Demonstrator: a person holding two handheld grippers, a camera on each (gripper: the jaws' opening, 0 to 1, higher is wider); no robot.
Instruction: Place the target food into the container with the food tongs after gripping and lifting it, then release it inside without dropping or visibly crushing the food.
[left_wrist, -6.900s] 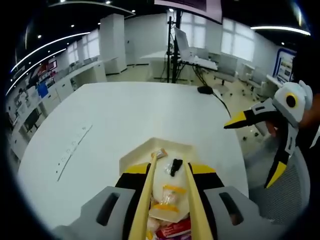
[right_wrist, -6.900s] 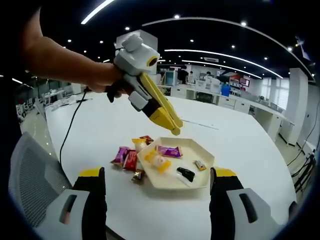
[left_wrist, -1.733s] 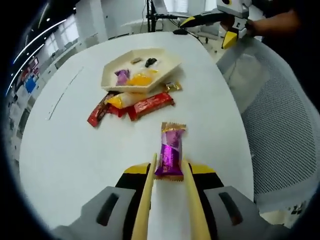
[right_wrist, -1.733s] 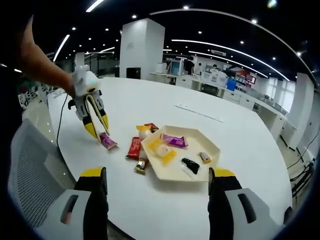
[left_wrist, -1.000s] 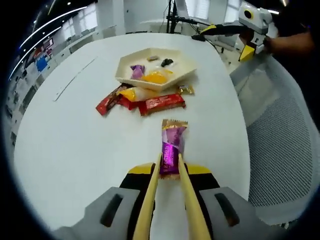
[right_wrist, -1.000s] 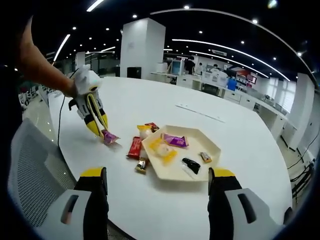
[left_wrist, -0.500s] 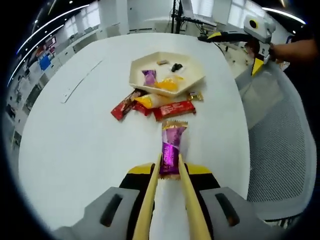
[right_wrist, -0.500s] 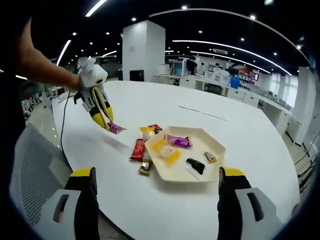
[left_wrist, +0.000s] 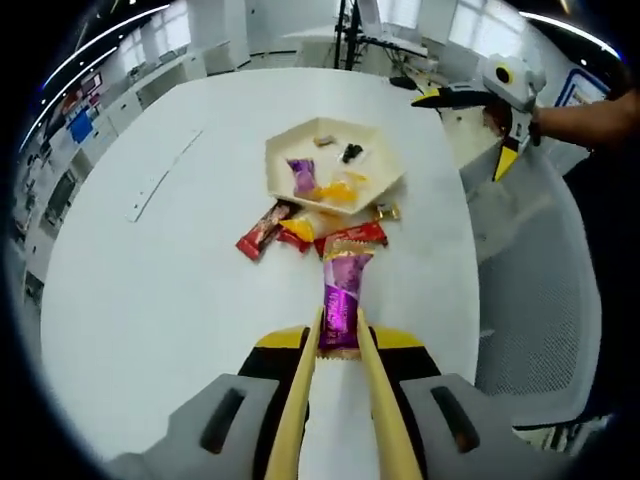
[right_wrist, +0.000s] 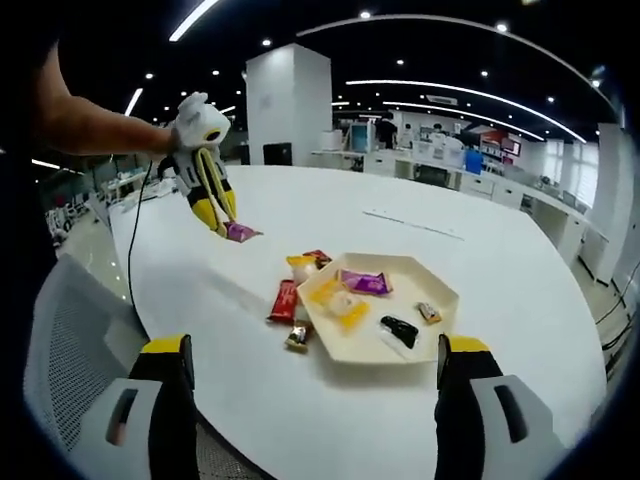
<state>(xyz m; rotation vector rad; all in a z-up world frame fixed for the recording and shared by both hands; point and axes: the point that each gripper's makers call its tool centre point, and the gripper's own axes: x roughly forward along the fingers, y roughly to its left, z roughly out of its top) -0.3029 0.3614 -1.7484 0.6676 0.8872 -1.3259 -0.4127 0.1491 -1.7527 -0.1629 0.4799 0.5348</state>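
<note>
In the left gripper view the left gripper (left_wrist: 338, 340) rises from the bottom centre, its tan food tongs (left_wrist: 298, 400) pinching the near end of a purple candy bar (left_wrist: 342, 290). The bar is a glossy foil wrapper with gold crimped ends, long and flat, its long axis running straight away from the gripper toward the frame's upper centre. In the right gripper view the same bar (right_wrist: 240, 232) hangs clear above the tabletop (right_wrist: 250, 290), at upper left, held by the left gripper (right_wrist: 222, 226) in a person's hand (right_wrist: 170, 140).

Beyond the bar's far end, in the left gripper view, lie red and yellow wrapped snacks (left_wrist: 300, 232) on the smooth white tabletop (left_wrist: 150, 290). Just past them sits the cream hexagonal tray (left_wrist: 283, 158), shallow-walled, holding a purple wrapper, orange pieces and small dark sweets.

The right gripper (left_wrist: 470, 96) shows at upper right there, its yellow-tipped jaws spread wide; in the right gripper view its own jaws stand far apart at the bottom corners.
</note>
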